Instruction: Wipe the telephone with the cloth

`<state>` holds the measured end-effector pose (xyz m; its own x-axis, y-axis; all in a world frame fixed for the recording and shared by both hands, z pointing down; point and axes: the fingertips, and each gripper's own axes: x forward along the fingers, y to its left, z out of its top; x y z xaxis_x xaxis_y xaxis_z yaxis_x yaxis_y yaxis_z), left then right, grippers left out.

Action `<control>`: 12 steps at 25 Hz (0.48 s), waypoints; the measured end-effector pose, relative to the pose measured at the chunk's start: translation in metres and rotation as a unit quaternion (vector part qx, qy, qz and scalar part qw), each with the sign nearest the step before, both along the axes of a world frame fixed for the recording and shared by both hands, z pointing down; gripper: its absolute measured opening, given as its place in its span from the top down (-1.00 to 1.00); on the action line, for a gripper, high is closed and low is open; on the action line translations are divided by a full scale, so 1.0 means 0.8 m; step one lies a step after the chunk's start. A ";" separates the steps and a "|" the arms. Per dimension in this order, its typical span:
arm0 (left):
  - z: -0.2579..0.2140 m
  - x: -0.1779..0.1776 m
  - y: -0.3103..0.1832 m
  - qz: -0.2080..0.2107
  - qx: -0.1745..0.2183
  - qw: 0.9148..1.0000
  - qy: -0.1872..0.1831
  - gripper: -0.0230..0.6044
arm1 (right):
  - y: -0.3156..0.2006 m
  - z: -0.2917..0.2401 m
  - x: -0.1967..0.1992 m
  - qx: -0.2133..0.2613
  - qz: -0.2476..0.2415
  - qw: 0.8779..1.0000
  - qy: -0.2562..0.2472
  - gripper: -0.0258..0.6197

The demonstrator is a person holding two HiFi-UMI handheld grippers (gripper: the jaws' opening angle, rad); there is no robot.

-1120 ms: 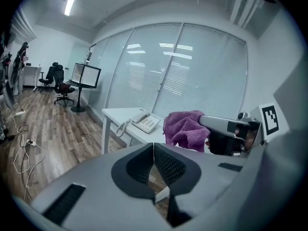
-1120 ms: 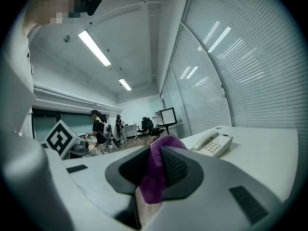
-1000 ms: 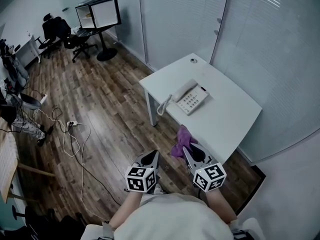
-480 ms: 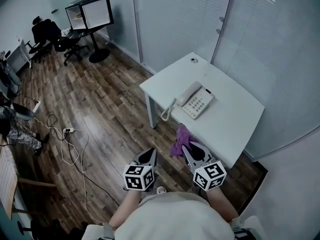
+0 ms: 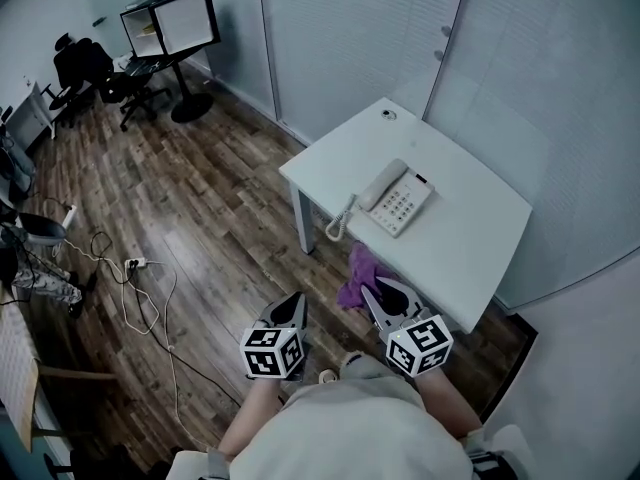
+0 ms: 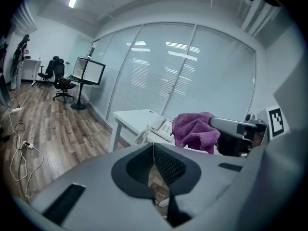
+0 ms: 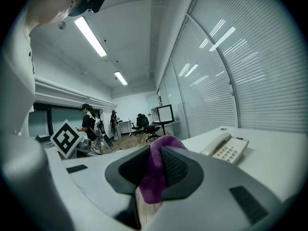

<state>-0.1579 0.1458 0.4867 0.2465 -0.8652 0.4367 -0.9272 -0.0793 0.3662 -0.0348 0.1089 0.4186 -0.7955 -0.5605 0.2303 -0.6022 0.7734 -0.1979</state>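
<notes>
Head view: my right gripper, lower centre, is clamped on the purple cloth by the white desk's near edge. White telephone sits mid-desk, well apart, up-frame. My left gripper has its jaws together, empty.

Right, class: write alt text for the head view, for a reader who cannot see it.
Seen from above, a person's right gripper holds a purple cloth by the near edge of a white table bearing a white telephone. The left gripper, shut and empty, hangs over the wood floor.
</notes>
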 end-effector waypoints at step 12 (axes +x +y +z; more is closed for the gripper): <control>0.020 -0.003 -0.052 0.012 -0.017 1.000 -0.003 0.86 | -0.060 0.009 -0.003 0.001 0.013 1.000 -0.004 0.67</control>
